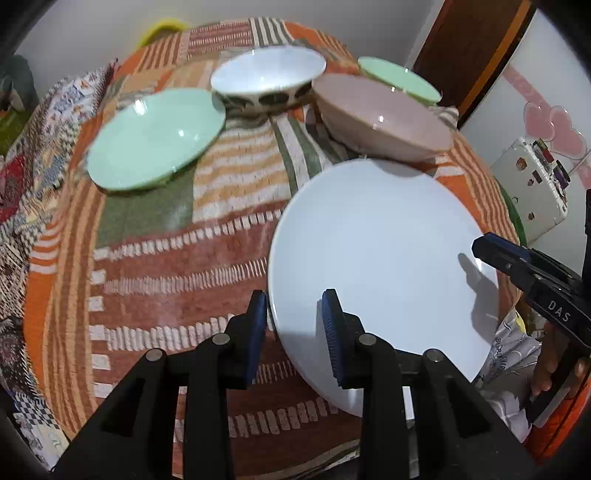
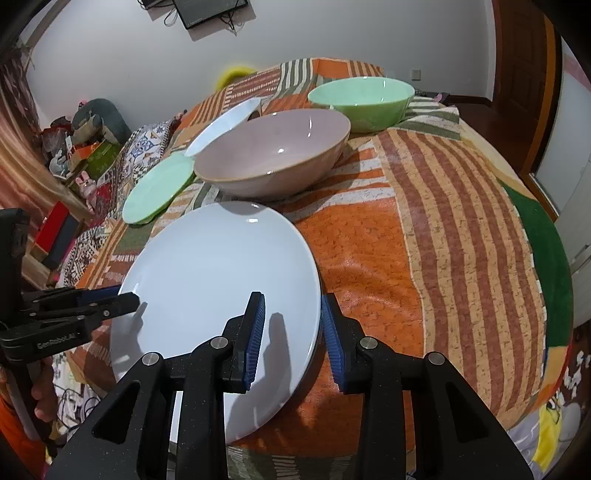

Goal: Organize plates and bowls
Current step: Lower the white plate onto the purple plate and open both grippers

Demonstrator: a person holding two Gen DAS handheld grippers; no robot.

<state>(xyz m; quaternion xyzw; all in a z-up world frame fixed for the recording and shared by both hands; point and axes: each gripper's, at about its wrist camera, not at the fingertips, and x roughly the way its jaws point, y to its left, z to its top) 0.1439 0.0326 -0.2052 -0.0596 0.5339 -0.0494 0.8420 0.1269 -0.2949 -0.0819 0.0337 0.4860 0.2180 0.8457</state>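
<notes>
Pink bowl (image 2: 273, 151) hides most of the patterned bowl (image 2: 225, 123).

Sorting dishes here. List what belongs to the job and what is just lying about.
Job:
white plate, both tongs straddling its rim
green plate
patterned bowl
pink bowl
green bowl

Lying about:
plush toys
white case
wall screen

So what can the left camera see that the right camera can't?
Only the left wrist view shows the dark spots on the spotted bowl and a white case beside the bed. Only the right wrist view shows a wall screen and toys on the floor. Both show the white plate straddled by both open grippers, left and right, plus the pink bowl.
</notes>
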